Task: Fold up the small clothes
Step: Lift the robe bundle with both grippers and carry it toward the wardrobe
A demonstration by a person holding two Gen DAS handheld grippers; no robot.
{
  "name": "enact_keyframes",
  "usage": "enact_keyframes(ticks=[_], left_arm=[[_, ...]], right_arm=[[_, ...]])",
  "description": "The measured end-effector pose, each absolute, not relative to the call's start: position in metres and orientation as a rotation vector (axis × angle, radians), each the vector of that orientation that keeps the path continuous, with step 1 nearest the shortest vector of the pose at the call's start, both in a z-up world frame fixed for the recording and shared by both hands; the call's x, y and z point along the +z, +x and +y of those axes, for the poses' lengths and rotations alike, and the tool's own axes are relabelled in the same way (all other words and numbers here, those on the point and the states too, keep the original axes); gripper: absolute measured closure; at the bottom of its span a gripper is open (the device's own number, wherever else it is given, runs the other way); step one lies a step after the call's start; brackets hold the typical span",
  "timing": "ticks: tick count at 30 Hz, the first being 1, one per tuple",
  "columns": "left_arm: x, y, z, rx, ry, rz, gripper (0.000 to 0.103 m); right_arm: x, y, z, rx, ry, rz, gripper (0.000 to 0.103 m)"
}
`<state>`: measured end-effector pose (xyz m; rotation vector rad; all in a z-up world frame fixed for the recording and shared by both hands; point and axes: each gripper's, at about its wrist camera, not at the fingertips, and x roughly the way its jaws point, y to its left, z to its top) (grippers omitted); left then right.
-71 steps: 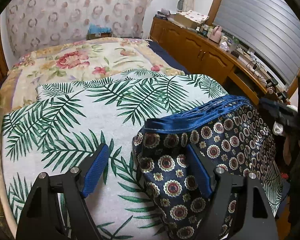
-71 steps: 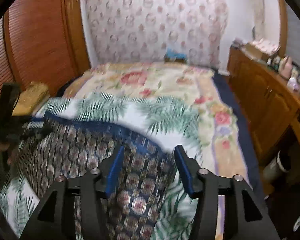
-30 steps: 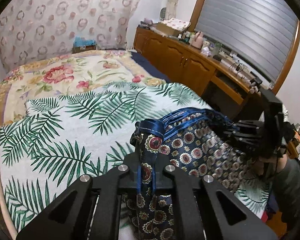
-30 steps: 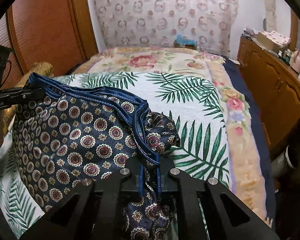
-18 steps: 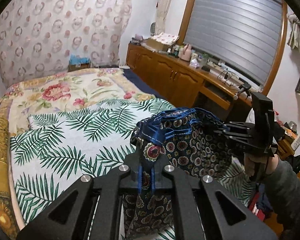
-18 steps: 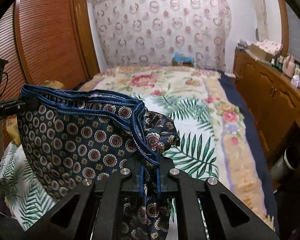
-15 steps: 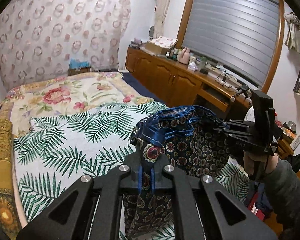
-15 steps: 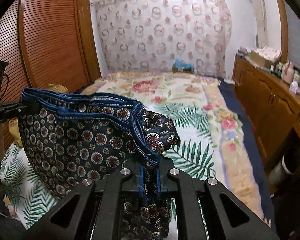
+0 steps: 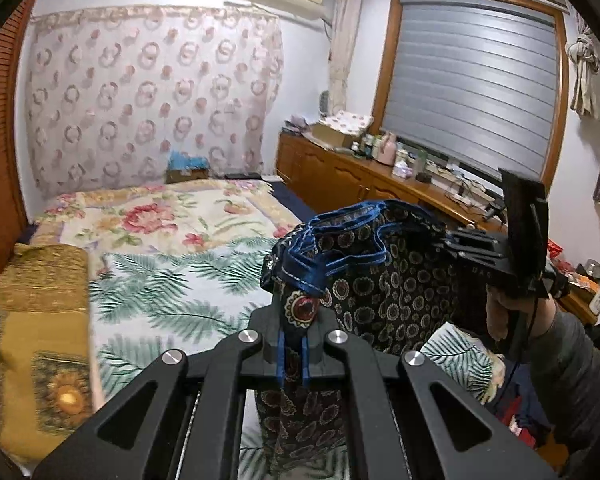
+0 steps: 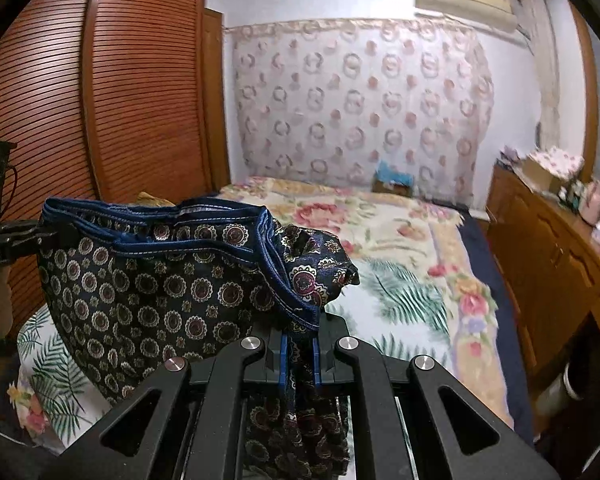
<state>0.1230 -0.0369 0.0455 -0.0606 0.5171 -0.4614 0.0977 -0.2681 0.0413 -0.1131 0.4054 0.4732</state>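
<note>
A dark navy pair of shorts (image 9: 384,292) with round medallion print and a blue waistband hangs in the air between both grippers, above the bed. My left gripper (image 9: 294,354) is shut on one end of the waistband. My right gripper (image 10: 299,354) is shut on the other end; the shorts (image 10: 160,292) stretch away to its left. The right gripper also shows in the left wrist view (image 9: 496,256), and the left gripper in the right wrist view (image 10: 16,240). The lower part of the shorts hangs below the grippers.
The bed (image 9: 172,284) has a palm-leaf sheet and a floral blanket (image 10: 380,224) further back. A gold cushion (image 9: 36,320) lies at the bed's left. A wooden cabinet (image 9: 340,176) with clutter runs along the right under the window. A louvred wardrobe (image 10: 100,100) stands left.
Both grippers went from open over the flat shorts to shut on the waistband ends. They have since lifted the shorts well off the bed.
</note>
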Motion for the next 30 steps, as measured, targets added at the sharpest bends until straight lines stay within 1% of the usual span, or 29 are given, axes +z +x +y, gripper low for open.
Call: enact_keyframes(ticks=[5, 9, 17, 19, 23, 30], left_arm=[[0.056, 0.118, 0.0, -0.385, -0.064, 0.463, 0.097], [0.057, 0.116, 0.041, -0.314, -0.108, 0.432, 0.097], [0.036, 0.113, 0.129, -0.149, -0.216, 0.41, 0.097], [0.023, 0.116, 0.15, -0.111, -0.257, 0.426, 0.097], [0.001, 0.109, 0.17, -0.066, -0.301, 0.442, 0.097], [-0.021, 0.101, 0.181, 0.028, -0.318, 0.445, 0.097]], right_arm=[[0.057, 0.117, -0.222, 0.542, -0.186, 0.349, 0.095], [0.064, 0.15, -0.179, 0.605, -0.239, 0.315, 0.095], [0.077, 0.219, -0.094, 0.75, -0.356, 0.253, 0.095], [0.075, 0.235, -0.073, 0.781, -0.391, 0.244, 0.095], [0.063, 0.266, -0.029, 0.84, -0.448, 0.248, 0.095], [0.04, 0.314, 0.035, 0.941, -0.526, 0.273, 0.095]])
